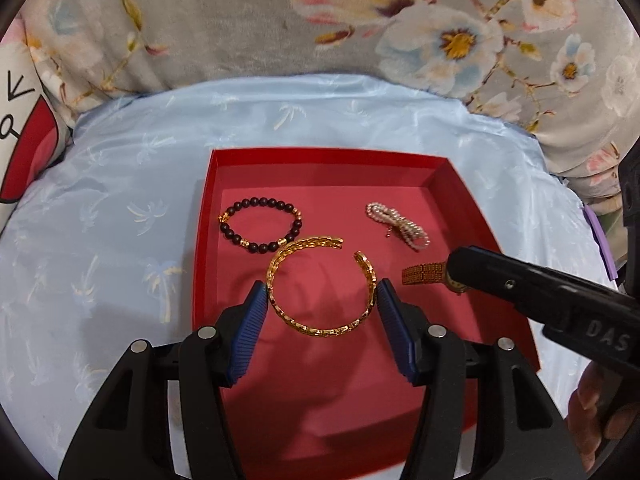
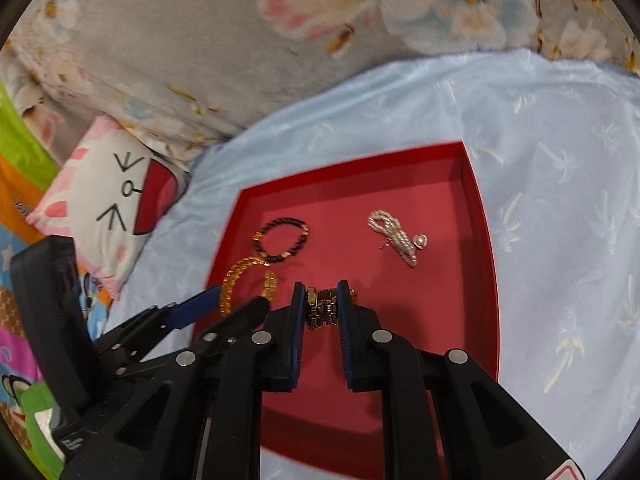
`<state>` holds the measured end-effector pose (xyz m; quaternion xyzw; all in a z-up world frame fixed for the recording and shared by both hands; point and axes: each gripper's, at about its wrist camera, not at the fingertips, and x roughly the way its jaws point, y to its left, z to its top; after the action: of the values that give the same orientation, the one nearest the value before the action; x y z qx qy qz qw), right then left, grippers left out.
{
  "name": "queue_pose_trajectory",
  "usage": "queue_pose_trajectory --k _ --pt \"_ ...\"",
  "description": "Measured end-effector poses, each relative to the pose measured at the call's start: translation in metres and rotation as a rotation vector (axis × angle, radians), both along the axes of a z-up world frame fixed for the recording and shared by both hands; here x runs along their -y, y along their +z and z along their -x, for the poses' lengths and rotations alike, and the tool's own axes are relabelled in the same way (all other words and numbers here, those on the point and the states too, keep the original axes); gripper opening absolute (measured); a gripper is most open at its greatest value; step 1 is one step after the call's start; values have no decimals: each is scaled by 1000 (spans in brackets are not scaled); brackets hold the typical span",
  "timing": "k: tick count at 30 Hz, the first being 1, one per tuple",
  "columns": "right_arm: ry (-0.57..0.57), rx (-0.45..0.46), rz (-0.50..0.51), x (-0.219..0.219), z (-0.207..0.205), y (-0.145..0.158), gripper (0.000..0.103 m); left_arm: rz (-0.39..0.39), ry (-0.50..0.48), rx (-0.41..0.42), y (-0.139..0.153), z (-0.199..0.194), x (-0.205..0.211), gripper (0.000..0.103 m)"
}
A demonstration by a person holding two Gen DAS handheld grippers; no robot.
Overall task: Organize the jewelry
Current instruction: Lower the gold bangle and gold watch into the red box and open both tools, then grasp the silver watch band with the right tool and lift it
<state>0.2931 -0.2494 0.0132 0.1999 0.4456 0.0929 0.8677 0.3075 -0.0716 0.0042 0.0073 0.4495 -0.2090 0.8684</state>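
Mid-sort in the tray (image 1: 444, 172): left gripper (image 1: 322, 300) wide around the bangle (image 1: 320, 288), right gripper (image 2: 319, 300) pinching the watch (image 2: 320, 308), probably needed gentle placing next.

Only readable text: pale raised letters "DAS" on black body of my right gripper (image 1: 452, 268), seen from left wrist camera; word runs off picture edge, rest cut. Pillow (image 2: 108, 200) at left carries drawn cartoon face marks, no letters I can read
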Motion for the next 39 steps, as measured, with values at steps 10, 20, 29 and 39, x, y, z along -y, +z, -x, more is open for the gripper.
queue_pose_trajectory --k 10,20,29,39 --pt "-83 -5 131 15 3 -12 19 -3 29 -10 -15 -11 -1 61" --pt "-76 114 212 -1 105 30 26 21 76 69 24 50 -49 71" --pt "-36 38 244 -29 199 7 29 -10 81 28 5 137 -72 71" --pt "-28 -51 209 -45 257 -27 29 -37 80 -18 -25 204 -76 71"
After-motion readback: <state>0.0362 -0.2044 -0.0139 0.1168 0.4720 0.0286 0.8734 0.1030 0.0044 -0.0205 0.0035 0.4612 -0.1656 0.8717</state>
